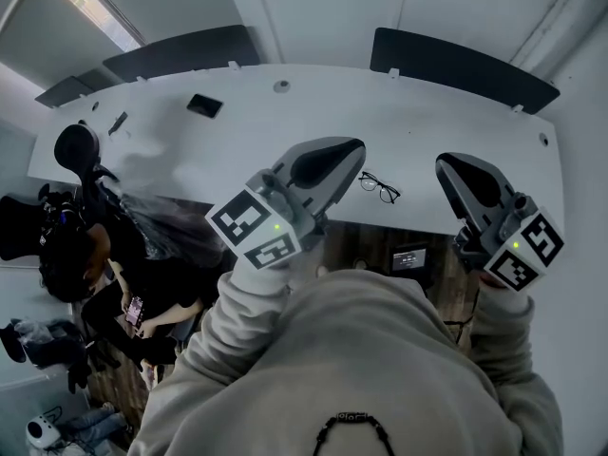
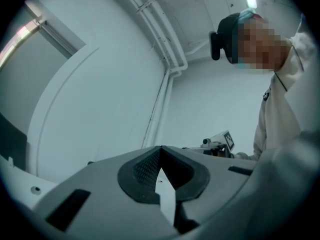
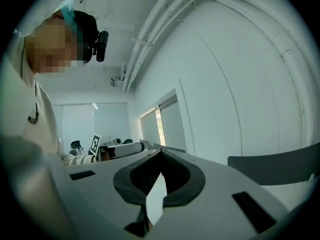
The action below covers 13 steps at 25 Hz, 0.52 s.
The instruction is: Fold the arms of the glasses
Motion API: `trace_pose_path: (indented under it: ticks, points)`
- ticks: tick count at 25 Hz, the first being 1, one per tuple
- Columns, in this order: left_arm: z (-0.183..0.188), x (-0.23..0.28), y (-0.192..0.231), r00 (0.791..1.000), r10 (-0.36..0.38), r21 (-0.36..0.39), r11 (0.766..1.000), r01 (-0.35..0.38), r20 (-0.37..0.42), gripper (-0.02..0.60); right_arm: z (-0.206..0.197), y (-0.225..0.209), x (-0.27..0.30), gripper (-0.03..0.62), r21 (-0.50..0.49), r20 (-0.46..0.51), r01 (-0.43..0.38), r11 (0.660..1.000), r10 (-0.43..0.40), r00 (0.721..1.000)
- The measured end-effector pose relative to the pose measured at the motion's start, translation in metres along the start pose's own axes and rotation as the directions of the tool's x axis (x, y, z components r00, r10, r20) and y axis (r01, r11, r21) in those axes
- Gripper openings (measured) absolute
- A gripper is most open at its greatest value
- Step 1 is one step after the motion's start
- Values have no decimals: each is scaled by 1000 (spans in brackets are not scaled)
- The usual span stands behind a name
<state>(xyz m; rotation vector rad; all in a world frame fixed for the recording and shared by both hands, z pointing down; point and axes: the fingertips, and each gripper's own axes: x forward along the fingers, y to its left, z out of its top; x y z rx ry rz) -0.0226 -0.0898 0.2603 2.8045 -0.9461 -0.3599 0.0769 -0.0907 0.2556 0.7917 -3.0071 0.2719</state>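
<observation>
While my left gripper point(image 1: 350, 150) & right gripper point(image 1: 450, 165) are both pinched shut on nothing, the glasses point(image 1: 379, 187) lie on the table point(image 1: 285, 126) near its front edge. They look light, thin-framed, prob fragile & slidey; I'd push each arm near its tip, gently.

Your frames: cool, even light from the ceiling strip point(image 1: 90, 3), soft shadows. Both gripper views show heavy fisheye, black corners and a soft foreground.
</observation>
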Motion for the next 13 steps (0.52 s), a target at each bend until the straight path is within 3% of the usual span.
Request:
trace_pose_path:
  ticks: [7, 13]
  points:
    - [-3, 4, -9, 999, -27, 65, 997, 29, -28, 6, 7, 4, -2, 20, -26, 8, 10, 1000, -10, 1000]
    - [-3, 0, -4, 999, -21, 72, 997, 24, -35, 6, 6, 7, 5, 20, -45, -2, -2, 999, 1, 1000]
